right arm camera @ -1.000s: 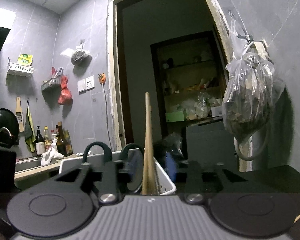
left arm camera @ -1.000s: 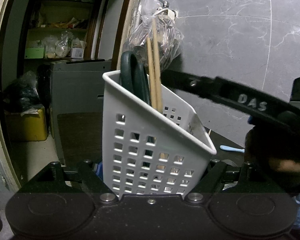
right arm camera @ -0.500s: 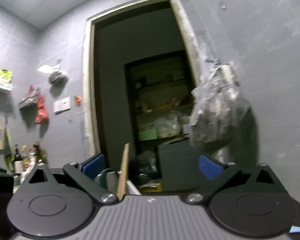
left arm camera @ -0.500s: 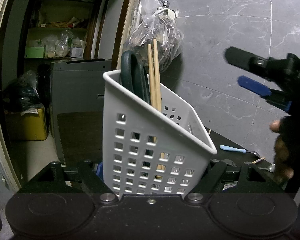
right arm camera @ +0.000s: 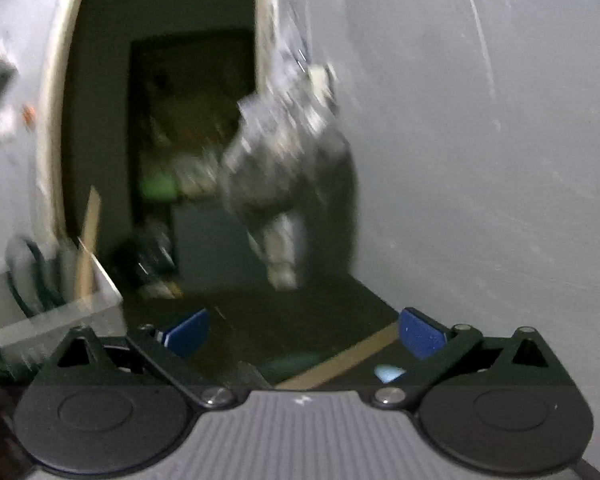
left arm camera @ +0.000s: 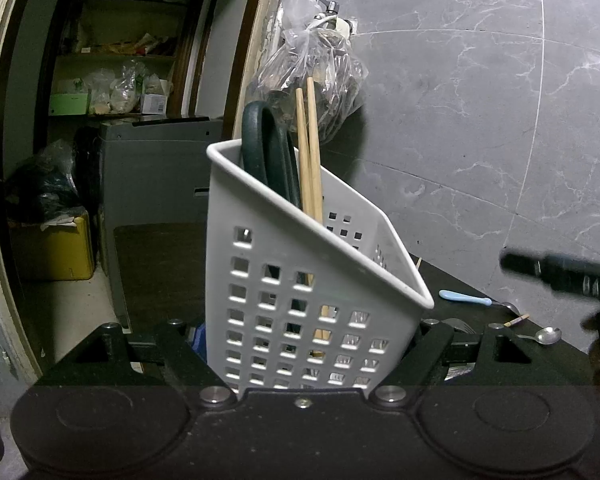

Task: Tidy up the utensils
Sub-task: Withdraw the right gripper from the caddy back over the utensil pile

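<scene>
My left gripper (left arm camera: pixel 312 344) is shut on a white perforated utensil basket (left arm camera: pixel 300 300) and holds it tilted. The basket holds two wooden chopsticks (left arm camera: pixel 310 152) and dark green scissors (left arm camera: pixel 268 156). My right gripper (right arm camera: pixel 304 336) is open and empty, its blue pads (right arm camera: pixel 422 332) wide apart over the dark table; it also shows at the right edge of the left wrist view (left arm camera: pixel 560 276). In the blurred right wrist view the basket (right arm camera: pixel 56 312) is at the lower left. A blue-handled spoon (left arm camera: pixel 466 299), a metal spoon (left arm camera: pixel 546 335), a fork (left arm camera: pixel 458 325) and a chopstick (right arm camera: pixel 340 360) lie on the table.
A grey marble wall (left arm camera: pixel 480 120) runs behind the table. A clear plastic bag (left arm camera: pixel 316 80) hangs from a hook by the door frame. Beyond the doorway is a storeroom with shelves (left arm camera: pixel 112 80) and a grey cabinet (left arm camera: pixel 156 168).
My right gripper let go of the chopsticks in the basket, opened, and swung away to the right and down toward the table. The left gripper and basket stayed still.
</scene>
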A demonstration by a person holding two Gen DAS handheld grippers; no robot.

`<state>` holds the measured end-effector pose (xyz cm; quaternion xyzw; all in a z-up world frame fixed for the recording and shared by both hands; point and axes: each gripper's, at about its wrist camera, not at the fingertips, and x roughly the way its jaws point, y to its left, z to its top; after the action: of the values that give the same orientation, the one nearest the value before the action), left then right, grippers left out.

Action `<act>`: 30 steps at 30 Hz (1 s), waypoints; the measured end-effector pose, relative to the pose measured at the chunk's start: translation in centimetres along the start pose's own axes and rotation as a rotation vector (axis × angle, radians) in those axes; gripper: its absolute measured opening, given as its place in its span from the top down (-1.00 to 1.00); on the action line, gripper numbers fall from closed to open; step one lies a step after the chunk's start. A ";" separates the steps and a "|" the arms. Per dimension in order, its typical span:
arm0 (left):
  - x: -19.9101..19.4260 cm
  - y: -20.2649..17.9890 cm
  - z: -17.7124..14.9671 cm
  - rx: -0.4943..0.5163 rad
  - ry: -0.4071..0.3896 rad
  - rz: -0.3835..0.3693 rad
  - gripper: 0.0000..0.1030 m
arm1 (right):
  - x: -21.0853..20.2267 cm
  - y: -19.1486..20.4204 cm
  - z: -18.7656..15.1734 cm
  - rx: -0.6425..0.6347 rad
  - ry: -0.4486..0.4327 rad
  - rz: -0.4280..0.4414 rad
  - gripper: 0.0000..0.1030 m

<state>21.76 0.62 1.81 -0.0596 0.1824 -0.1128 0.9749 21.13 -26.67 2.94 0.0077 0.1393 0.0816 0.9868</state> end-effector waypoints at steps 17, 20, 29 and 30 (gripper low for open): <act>0.0 0.0 0.0 0.001 0.001 0.000 -0.58 | -3.0 -2.6 -7.2 0.064 0.294 -0.064 -1.00; 0.0 0.0 0.0 0.002 0.001 -0.001 -0.57 | -2.6 -2.6 -7.2 0.071 0.314 -0.053 -1.00; 0.1 0.0 0.0 0.001 0.001 0.000 -0.57 | -0.7 -1.8 -7.0 0.021 0.380 -0.023 -1.00; 0.1 0.0 0.0 0.002 0.001 0.000 -0.57 | -0.5 -1.8 -7.0 0.022 0.387 -0.017 -1.00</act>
<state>21.83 0.61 1.83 -0.0587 0.1827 -0.1128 0.9749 18.99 -28.60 -3.75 0.0016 0.3275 0.0714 0.9422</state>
